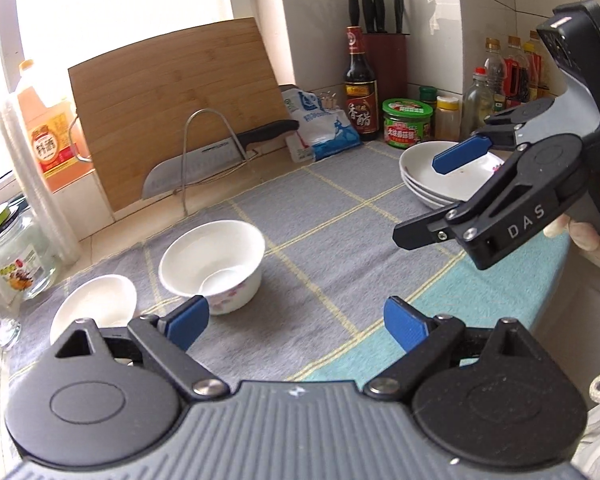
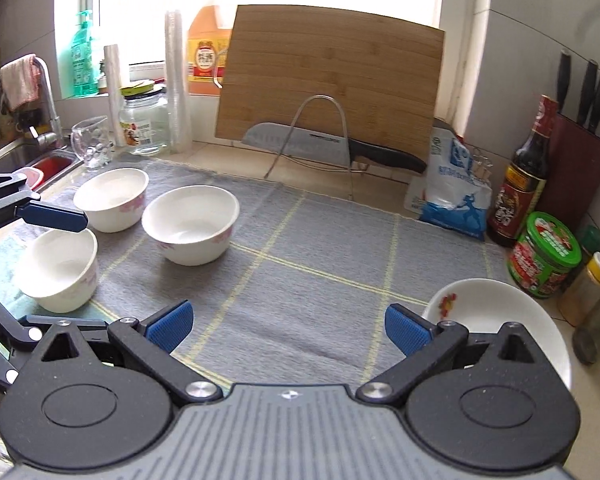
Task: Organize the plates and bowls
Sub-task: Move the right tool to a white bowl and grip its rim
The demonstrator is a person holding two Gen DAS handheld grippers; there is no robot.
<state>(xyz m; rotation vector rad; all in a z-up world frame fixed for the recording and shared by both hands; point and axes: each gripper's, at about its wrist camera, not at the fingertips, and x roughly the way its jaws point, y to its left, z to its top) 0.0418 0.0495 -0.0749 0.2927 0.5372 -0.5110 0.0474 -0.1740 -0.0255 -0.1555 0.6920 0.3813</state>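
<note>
Three white bowls (image 2: 116, 224) sit at the left of the cloth-covered surface (image 2: 300, 280), ahead of the left gripper (image 1: 296, 320), fingers spread and empty. The right gripper (image 2: 288, 324), fingers likewise spread, hovers just beside the stacked plates (image 2: 500, 312) at right.
</note>
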